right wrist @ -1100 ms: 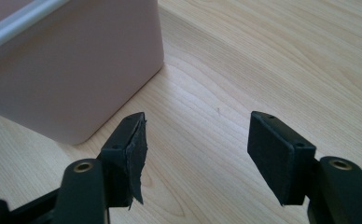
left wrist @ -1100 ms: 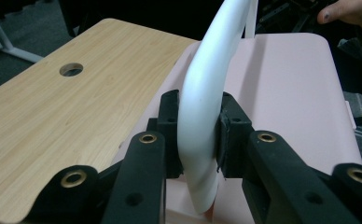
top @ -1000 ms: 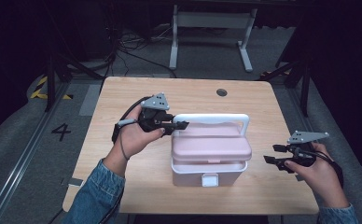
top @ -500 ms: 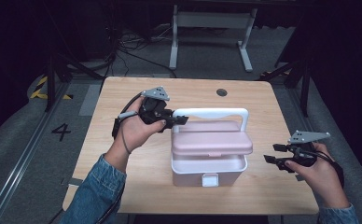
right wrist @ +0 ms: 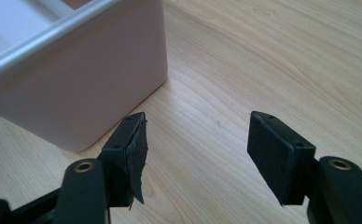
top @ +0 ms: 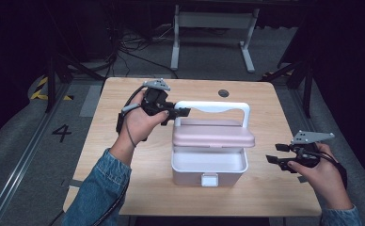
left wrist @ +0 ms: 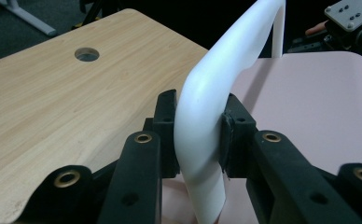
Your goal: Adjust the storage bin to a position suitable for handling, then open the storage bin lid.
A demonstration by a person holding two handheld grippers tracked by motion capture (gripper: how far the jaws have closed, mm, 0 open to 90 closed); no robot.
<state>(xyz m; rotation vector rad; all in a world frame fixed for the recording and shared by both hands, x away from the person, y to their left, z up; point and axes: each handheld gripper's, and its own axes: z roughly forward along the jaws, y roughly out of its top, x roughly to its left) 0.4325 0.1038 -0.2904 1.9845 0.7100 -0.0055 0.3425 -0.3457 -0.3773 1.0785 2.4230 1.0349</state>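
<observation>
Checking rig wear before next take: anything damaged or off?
Yes. On the right hand-held gripper, the left pad looks frayed, its lower edge peeling off. The pink lid sits lifted and shifted back off the white box.

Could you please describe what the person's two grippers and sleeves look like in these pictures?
Both the left gripper and the right gripper are black, each topped with a grey three-cornered plate and trailing a dark cable. Their jaws are black bars with brass-ringed holes and flat dark pads; one right pad looks frayed at its edge. Both arms wear blue denim sleeves.
</observation>
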